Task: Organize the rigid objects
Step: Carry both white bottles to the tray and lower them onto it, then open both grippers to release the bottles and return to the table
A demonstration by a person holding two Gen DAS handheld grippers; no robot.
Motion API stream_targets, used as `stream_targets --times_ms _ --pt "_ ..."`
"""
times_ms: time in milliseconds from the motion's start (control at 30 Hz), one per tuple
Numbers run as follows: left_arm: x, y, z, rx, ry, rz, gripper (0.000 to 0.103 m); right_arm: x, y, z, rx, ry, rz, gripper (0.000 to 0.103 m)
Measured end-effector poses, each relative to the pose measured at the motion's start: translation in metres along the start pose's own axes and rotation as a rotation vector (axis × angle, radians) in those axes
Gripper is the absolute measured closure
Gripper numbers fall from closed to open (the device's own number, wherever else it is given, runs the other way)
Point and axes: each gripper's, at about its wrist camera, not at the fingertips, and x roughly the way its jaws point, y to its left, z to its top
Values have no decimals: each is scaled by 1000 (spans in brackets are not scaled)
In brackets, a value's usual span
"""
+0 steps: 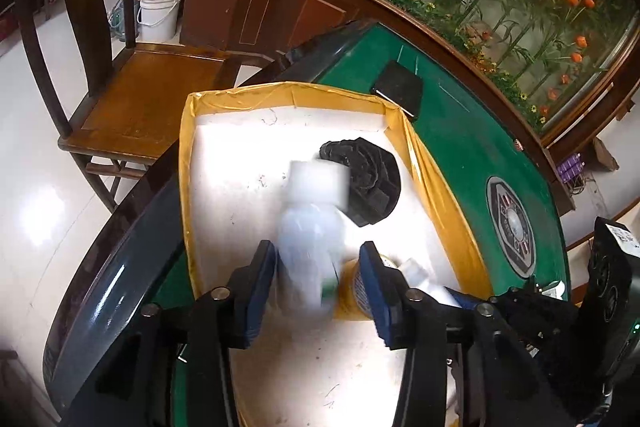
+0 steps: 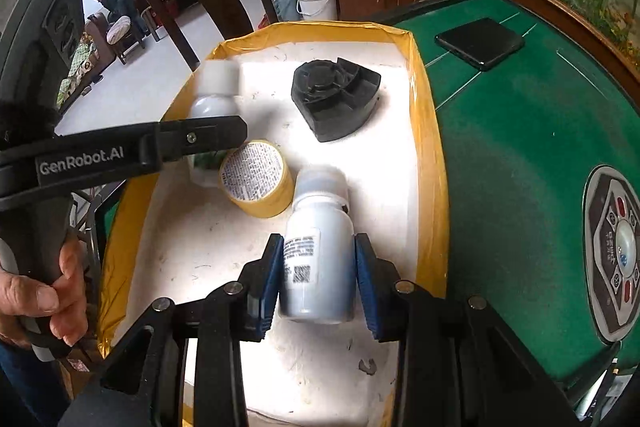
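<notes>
**Ana:** Right gripper (image 2: 316, 277) first: we have its blue pads on either side of the grey-white bottle (image 2: 318, 259), which lies in the near part of the foam tray (image 2: 430, 155). Pads look to be touching the bottle's sides, so we call it a grip, though not a tight one that we can prove.

**Ben:** And our left gripper (image 1: 318, 281) has the second bottle (image 1: 310, 239) between its pads, over the middle of the tray. That bottle is blurred, and a gap shows on its right side, so we cannot tell whether it is clamped or loose.

**Ana:** What sits in the tray already? The black plastic part (image 2: 336, 103) is toward the far side, and the tape roll (image 2: 258, 179) is near the middle, just beside the bottle we hold with the right.

**Ben:** So four things are within the tray walls. Outside it, the dark flat phone-like slab (image 2: 480, 43) rests on the green table (image 2: 520, 155), beyond the tray's far corner.

**Ana:** Our judgement: well along. Both bottles need setting down and releasing; whether the slab belongs in the tray, we cannot say.
</notes>
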Motion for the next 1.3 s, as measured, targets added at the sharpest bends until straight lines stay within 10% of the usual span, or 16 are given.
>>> stream_targets --times_ms 700,1067,1300 --pt "-45 -70 -39 126 -85 -101 35 -87 -49 -53 138 -172 131 60" --pt "-21 -197 -99 398 28 -272 23 -180 -177 -160 391 -363 -27 50" --pt "29 -233 -105 384 147 -267 21 -192 -227 -205 528 -390 -18 50"
